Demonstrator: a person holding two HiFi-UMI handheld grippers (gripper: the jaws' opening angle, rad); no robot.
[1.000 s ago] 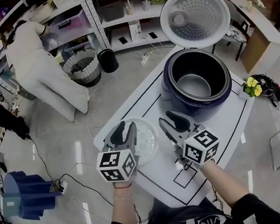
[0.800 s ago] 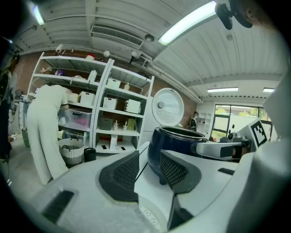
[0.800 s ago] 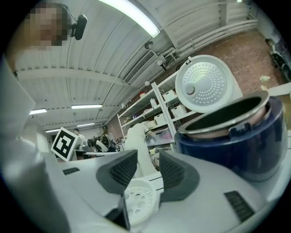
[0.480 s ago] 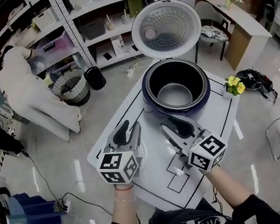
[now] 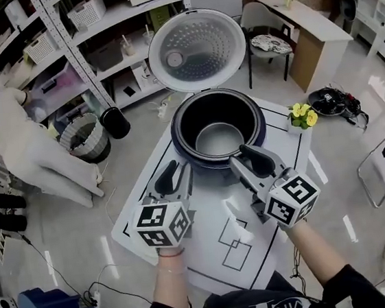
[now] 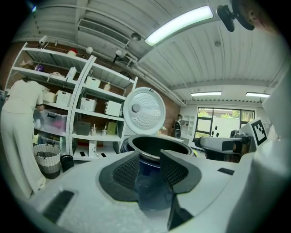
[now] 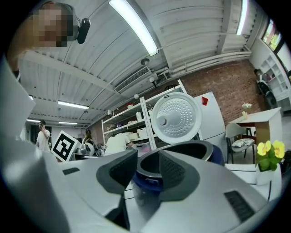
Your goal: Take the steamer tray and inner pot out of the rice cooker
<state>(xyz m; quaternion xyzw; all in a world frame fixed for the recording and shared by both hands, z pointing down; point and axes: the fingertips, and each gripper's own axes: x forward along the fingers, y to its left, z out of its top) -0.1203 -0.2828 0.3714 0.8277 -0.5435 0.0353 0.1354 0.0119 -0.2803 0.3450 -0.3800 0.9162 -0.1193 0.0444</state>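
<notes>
On the near side of the rice cooker, left gripper & right gripper are held over the table. Both jaw pairs are spread w/ nothing clamped; inner pot is seated inside.

Bright, even indoor light comes from long ceiling tubes and a glowing window. The glossy floor carries white glare streaks, and shadows are faint. The head view bows at its edges, tilting the shelves. Both gripper views are round fisheye pictures with black corners. The left gripper and right gripper look soft up close.
</notes>
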